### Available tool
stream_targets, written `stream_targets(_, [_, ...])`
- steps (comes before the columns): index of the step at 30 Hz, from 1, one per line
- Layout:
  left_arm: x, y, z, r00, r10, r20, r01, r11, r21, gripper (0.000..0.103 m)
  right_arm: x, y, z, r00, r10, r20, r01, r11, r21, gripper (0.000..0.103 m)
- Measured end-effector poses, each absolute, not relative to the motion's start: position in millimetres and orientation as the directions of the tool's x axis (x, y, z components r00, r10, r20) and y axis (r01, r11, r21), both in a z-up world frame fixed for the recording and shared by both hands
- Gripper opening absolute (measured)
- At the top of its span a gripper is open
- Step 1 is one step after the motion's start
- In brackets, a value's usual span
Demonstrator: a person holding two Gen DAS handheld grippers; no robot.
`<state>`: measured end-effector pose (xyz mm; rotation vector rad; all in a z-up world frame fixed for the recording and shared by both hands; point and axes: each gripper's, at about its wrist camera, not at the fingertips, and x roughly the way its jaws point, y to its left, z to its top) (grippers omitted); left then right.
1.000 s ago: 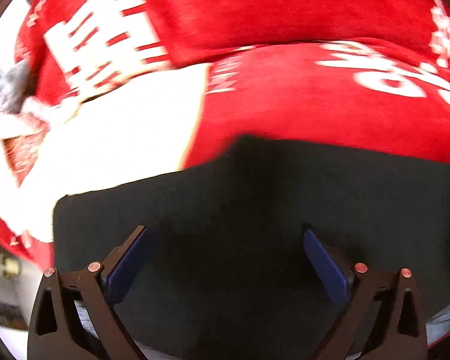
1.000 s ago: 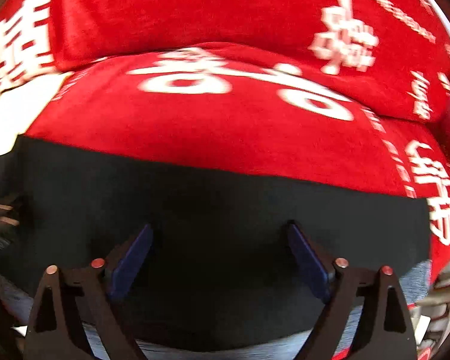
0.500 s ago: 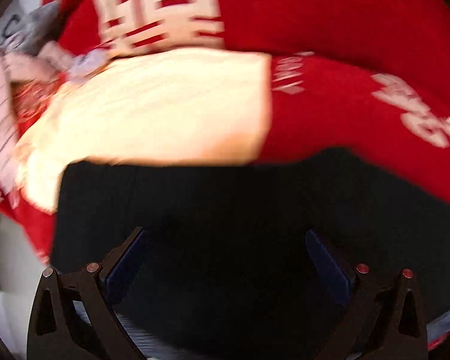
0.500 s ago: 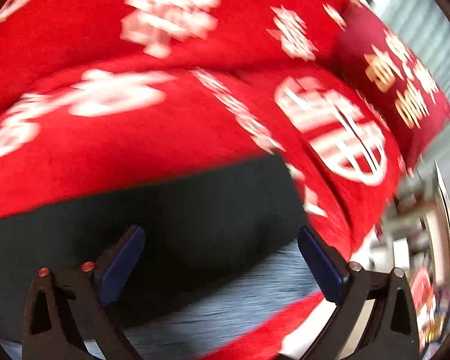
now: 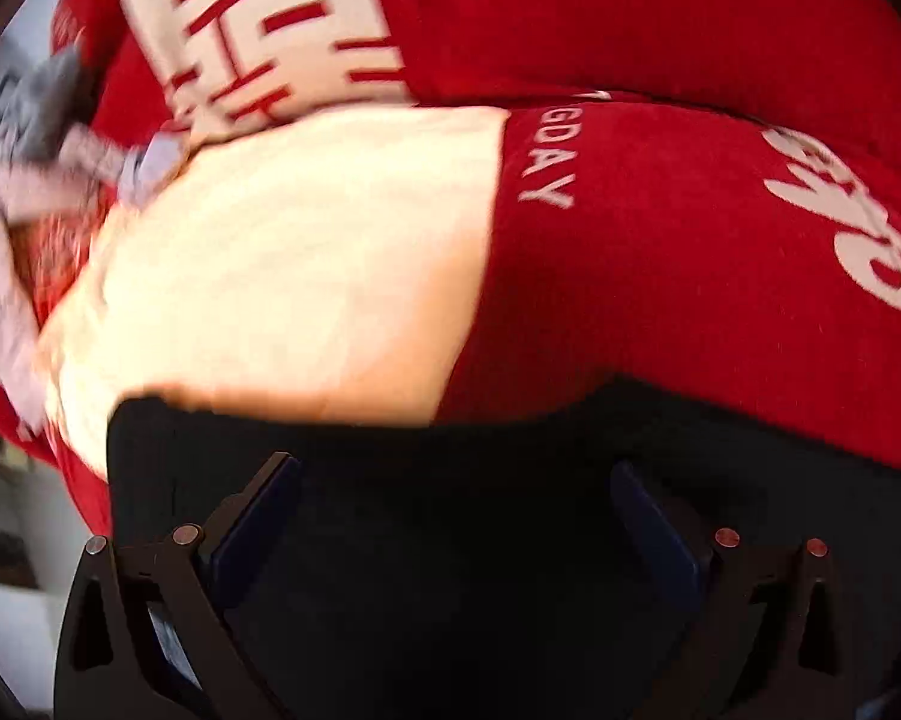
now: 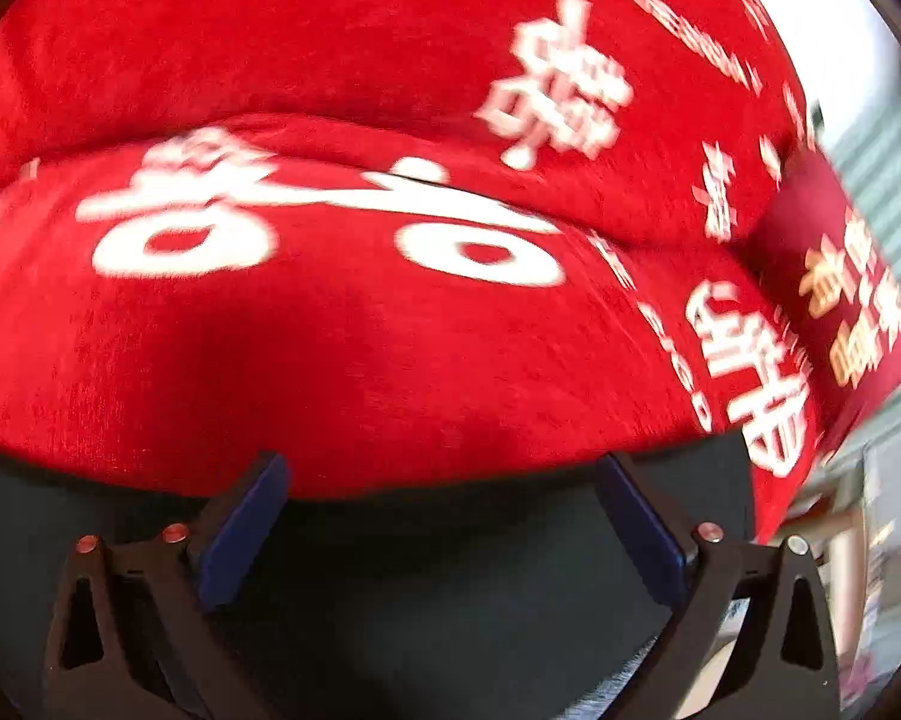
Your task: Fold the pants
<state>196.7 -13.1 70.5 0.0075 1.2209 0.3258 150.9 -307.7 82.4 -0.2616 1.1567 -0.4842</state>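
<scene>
Pants: dark, lying flat on the red cover
Left gripper: jaws apart, over the pants
Right gripper: jaws apart, nothing clamped
Pale cloth: at 11 o'clock

Right gripper jaws opened wider; nothing between.

Colours on my screens

I see black pants, a red cover with white characters, and a cream cloth.

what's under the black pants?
The black pants lie on the red printed cover, partly over a cream cloth in the left wrist view. What sits beneath the pants' middle is covered.
</scene>
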Motion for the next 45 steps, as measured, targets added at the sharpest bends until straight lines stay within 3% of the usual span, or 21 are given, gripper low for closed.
stream_targets(4, [153.4, -41.8, 73.9, 0.35, 0.184, -0.918, -0.156, 0.978, 0.137, 0.103, 112.9, -292.3, 107.0, 0.392, -0.275, -0.878, 0.161, 0.96, -0.229, 0.102])
stream_targets(7, [122.7, -53.6, 64.2, 0.363, 0.192, -0.912, -0.091, 0.981, 0.17, 0.103, 87.7, -243.1, 90.5, 0.373, -0.108, -0.922, -0.065, 0.988, -0.142, 0.102])
stream_targets(10, [99.8, -39.4, 66.2, 0.394, 0.279, -0.876, -0.08, 0.96, 0.269, 0.103, 64.6, -228.2, 64.1, 0.346, -0.175, -0.922, -0.138, 0.962, -0.235, 0.102])
stream_targets(12, [87.9, -20.5, 69.7, 0.392, 0.308, -0.867, -0.11, 0.951, 0.288, 0.103, 53.5, -248.6, 61.6, 0.354, -0.168, -0.92, -0.101, 0.971, -0.216, 0.102])
stream_targets(15, [69.7, 0.1, 76.5, 0.392, 0.173, -0.904, -0.133, 0.983, 0.13, 0.103, 43.2, -276.4, 76.9, 0.357, -0.245, -0.902, 0.008, 0.966, -0.259, 0.102])
stream_targets(17, [63.4, -11.9, 78.8, 0.415, 0.088, -0.906, -0.086, 0.995, 0.057, 0.103, 34.4, -265.5, 89.4, 0.391, -0.195, -0.899, -0.027, 0.974, -0.223, 0.102])
stream_targets(19, [58.9, -36.8, 75.3, 0.437, 0.039, -0.899, -0.004, 0.999, 0.041, 0.103, 27.9, -242.1, 93.4, 0.409, -0.116, -0.905, -0.1, 0.98, -0.171, 0.102])
stream_targets(22, [58.0, -50.1, 58.9, 0.406, 0.113, -0.907, 0.024, 0.991, 0.134, 0.103, 21.5, -206.7, 74.4, 0.384, -0.107, -0.917, -0.193, 0.962, -0.193, 0.102])
stream_targets(24, [56.7, -37.9, 59.7, 0.396, 0.088, -0.914, -0.004, 0.996, 0.094, 0.103, 19.6, -203.6, 55.2, 0.363, -0.189, -0.913, -0.211, 0.937, -0.278, 0.102])
stream_targets(26, [53.6, -23.2, 59.3, 0.387, 0.131, -0.913, -0.044, 0.991, 0.123, 0.103, 18.4, -219.3, 57.4, 0.359, -0.147, -0.922, -0.175, 0.959, -0.221, 0.102])
stream_targets(36, [24.5, 64.2, 42.6, 0.272, 0.25, -0.929, -0.257, 0.95, 0.18, 0.103, 22.0, -325.3, 78.0, 0.313, -0.282, -0.907, 0.074, 0.959, -0.273, 0.103])
stream_targets(40, [7.9, 120.5, 70.8, 0.317, 0.177, -0.932, -0.355, 0.933, 0.057, 0.103, 22.0, -346.6, 91.9, 0.286, -0.337, -0.897, 0.172, 0.939, -0.298, 0.103])
stream_targets(42, [12.3, 136.4, 88.1, 0.37, 0.166, -0.914, -0.376, 0.927, 0.016, 0.103, 26.2, -329.1, 100.3, 0.338, -0.363, -0.868, 0.14, 0.932, -0.335, 0.103])
stream_targets(45, [42.5, 155.5, 96.5, 0.434, 0.149, -0.889, -0.383, 0.923, -0.032, 0.103, 36.5, -277.2, 106.7, 0.4, -0.254, -0.881, 0.009, 0.962, -0.273, 0.103])
